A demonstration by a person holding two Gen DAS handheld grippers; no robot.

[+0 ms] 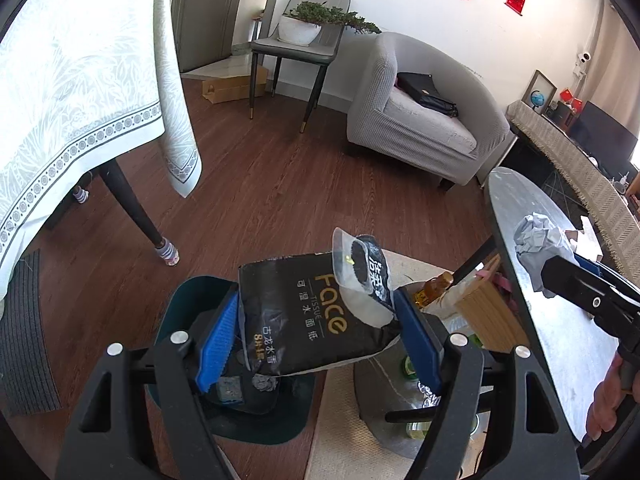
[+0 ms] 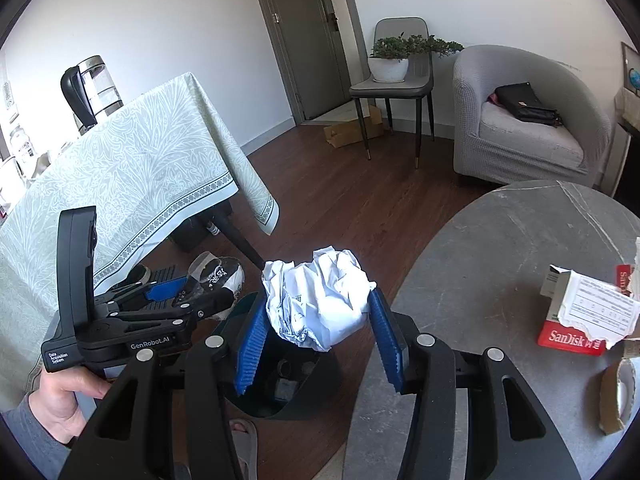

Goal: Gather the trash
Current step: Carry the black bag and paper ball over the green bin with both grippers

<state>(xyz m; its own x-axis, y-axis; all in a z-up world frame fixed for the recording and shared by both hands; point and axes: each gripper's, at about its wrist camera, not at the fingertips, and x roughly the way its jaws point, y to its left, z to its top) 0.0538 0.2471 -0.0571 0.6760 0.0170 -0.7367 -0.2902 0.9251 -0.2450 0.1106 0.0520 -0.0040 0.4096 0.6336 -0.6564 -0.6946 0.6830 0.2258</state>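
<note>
My left gripper is shut on a black tissue wrapper printed "Face", held just above the dark green trash bin on the floor. Some scraps lie inside the bin. My right gripper is shut on a crumpled white paper ball, hovering over the same trash bin beside the round grey table. In the right wrist view the left gripper with the wrapper shows at the left. The paper ball and the right gripper's black body appear at the right of the left wrist view.
A torn SanDisk box and a tape roll lie on the round table. A cloth-covered table with a kettle stands left. A grey armchair and a chair with a plant stand behind, across brown floor.
</note>
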